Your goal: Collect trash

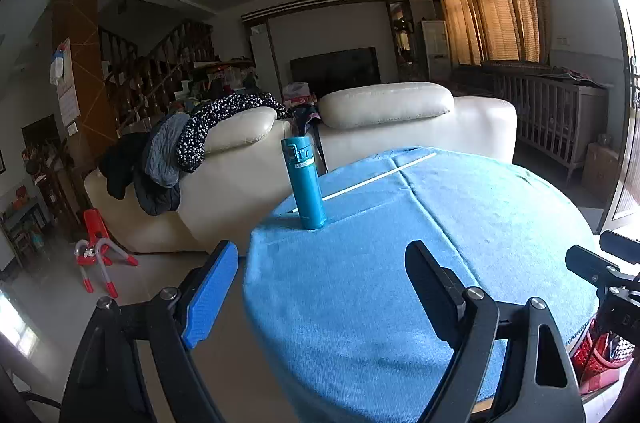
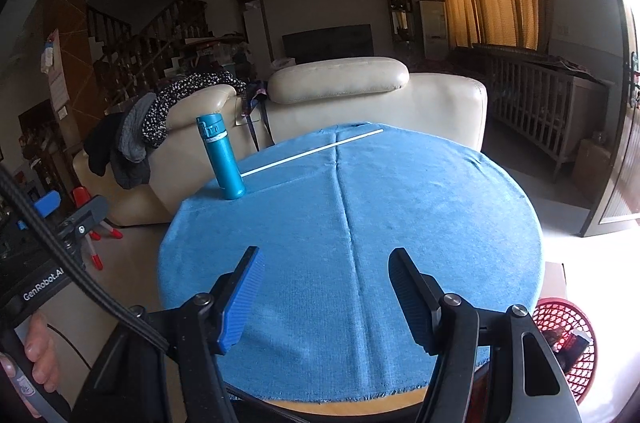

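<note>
A round table under a blue cloth [image 1: 460, 223] [image 2: 420, 207] fills the middle of both views. A thin white stick [image 1: 380, 177] [image 2: 312, 153] lies across its far side. A teal bottle [image 1: 306, 183] [image 2: 223, 159] stands upright at the far left rim. A red mesh basket [image 2: 568, 343] [image 1: 600, 355] sits low at the right of the table, with dark wrappers inside. My left gripper [image 1: 320, 283] is open over the table's near left edge, nothing between its fingers. My right gripper [image 2: 326, 291] is open and empty above the near edge.
A cream sofa [image 1: 400, 115] [image 2: 360, 91] draped with clothes backs onto the table's far side. A red and white toy [image 1: 96, 255] stands on the floor at left. A slatted crib [image 2: 536, 95] lines the right wall. A hand [image 2: 36, 355] holds the left tool.
</note>
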A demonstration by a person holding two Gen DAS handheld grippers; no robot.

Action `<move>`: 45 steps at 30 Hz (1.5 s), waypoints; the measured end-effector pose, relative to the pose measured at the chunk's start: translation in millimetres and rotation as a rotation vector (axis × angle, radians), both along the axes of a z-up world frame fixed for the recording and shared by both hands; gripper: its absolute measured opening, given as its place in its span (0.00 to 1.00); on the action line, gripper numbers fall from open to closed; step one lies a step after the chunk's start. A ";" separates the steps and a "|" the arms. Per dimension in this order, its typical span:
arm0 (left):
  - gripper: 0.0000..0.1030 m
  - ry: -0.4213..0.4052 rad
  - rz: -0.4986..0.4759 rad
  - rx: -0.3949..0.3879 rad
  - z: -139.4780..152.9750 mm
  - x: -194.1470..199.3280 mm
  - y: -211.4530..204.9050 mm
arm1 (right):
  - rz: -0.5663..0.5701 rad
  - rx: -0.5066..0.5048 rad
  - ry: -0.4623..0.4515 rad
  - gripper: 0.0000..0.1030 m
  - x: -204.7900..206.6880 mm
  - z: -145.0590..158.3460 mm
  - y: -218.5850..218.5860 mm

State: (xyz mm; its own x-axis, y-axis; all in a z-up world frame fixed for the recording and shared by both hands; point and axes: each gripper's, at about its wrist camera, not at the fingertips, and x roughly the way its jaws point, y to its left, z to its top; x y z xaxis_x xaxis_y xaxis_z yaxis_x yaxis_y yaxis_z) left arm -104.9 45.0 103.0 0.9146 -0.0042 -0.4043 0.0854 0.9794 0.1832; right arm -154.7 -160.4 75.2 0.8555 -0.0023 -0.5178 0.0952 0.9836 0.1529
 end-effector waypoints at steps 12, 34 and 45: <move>0.84 0.010 -0.006 -0.007 -3.0 -3.5 -0.1 | -0.002 -0.006 0.007 0.66 2.0 -5.2 0.2; 0.84 0.024 -0.011 -0.005 -7.5 -4.1 -1.2 | -0.006 0.002 0.018 0.66 2.8 -8.8 -3.9; 0.84 0.068 -0.006 0.005 -16.6 19.9 -6.7 | -0.028 0.000 0.036 0.66 20.8 -14.6 -19.3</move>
